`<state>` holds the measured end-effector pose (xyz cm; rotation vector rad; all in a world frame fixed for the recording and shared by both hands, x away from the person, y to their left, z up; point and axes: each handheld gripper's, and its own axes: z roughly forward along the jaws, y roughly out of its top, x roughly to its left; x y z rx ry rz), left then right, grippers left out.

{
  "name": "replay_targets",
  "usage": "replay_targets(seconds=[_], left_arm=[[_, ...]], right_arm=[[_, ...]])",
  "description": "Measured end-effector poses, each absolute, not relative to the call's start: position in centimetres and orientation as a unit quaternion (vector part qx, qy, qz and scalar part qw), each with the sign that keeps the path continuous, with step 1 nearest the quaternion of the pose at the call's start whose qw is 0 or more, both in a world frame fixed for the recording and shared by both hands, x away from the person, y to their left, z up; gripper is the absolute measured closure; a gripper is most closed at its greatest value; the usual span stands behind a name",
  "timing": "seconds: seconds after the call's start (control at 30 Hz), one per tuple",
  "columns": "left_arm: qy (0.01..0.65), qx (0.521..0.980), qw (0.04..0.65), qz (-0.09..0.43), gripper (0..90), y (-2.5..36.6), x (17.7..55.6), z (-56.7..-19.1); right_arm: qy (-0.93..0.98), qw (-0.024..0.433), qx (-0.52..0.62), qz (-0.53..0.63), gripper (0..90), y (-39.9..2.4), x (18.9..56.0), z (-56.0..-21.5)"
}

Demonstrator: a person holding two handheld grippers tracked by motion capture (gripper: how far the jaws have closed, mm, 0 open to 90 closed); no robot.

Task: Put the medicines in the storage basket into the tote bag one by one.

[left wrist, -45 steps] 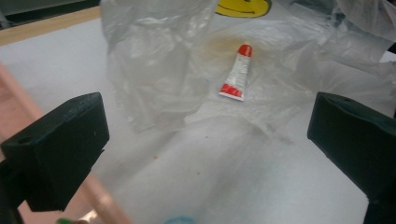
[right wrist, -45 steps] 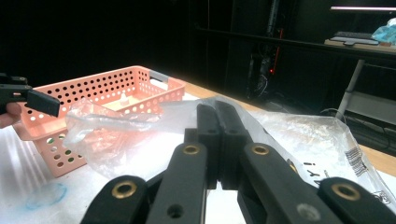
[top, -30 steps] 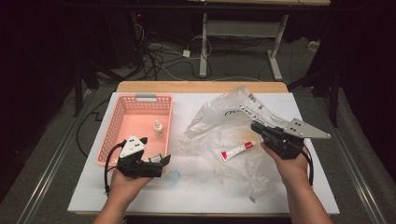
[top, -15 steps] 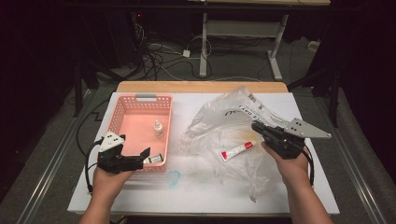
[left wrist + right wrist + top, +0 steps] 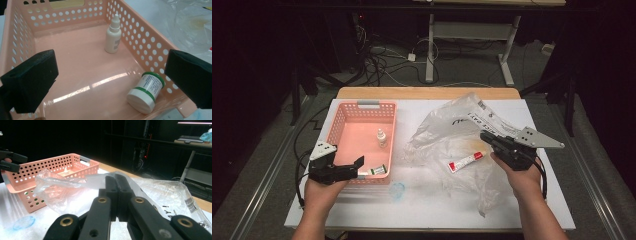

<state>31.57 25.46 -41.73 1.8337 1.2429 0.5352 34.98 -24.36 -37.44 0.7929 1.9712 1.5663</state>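
Since a second ago, left gripper [image 5: 343, 169] has swung out from the bench's front middle to the near left corner of the pink basket [image 5: 343, 122], and the small green-banded jar [image 5: 379, 171] it carried now lies in the basket. Jar [image 5: 146, 91] on its side in the near right corner, white cap toward me, touching or nearly touching the perforated side wall. White dropper bottle [image 5: 113, 37] stands upright farther back, close to the same wall; in the high view it [image 5: 382, 137] sits mid-basket toward the right side.

My left jaws spread wide, nothing between them, hovering over the basket's near rim [image 5: 185, 110].

My right gripper [image 5: 499, 143] unmoved, over the right half of the bench. Its jaws pressed together; from the right gripper view [image 5: 116, 185] a fold of the clear plastic bag [image 5: 62, 188] lies right at the tips, but I cannot tell whether film is pinched. Bag [image 5: 462, 125] crumpled, spread across the middle and right of the white bench [image 5: 427, 210], just beside the basket. Red-and-white tube [image 5: 466, 161] lies flat among the bag's folds, near my right jaws, apart from them.

Faint blue smudge [image 5: 398, 190] on the bench in front of the basket.
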Motion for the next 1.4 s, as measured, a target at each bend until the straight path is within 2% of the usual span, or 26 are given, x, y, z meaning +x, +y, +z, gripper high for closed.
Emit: replay_targets(seconds=[0.37, 0.63, 1.03, 1.4], left_arm=[[0.494, 0.744, 0.413, 0.178, 0.0, 23.9, 32.8, -41.2], [0.486, 0.774, 0.375, 0.155, 0.0, 23.3, 34.4, -40.4], [0.483, 0.807, 0.318, 0.121, 0.3, 21.9, 35.9, -41.4], [0.47, 0.835, 0.269, 0.092, 7.3, 21.1, 36.7, -41.8]], right_arm=[[0.723, 0.246, 0.293, 0.576, 90.0, -24.4, 34.9, -37.4], [0.721, 0.247, 0.293, 0.577, 90.0, -24.5, 35.0, -37.3], [0.723, 0.245, 0.294, 0.575, 90.0, -24.4, 35.0, -37.5], [0.724, 0.243, 0.295, 0.575, 90.0, -24.4, 34.9, -37.5]])
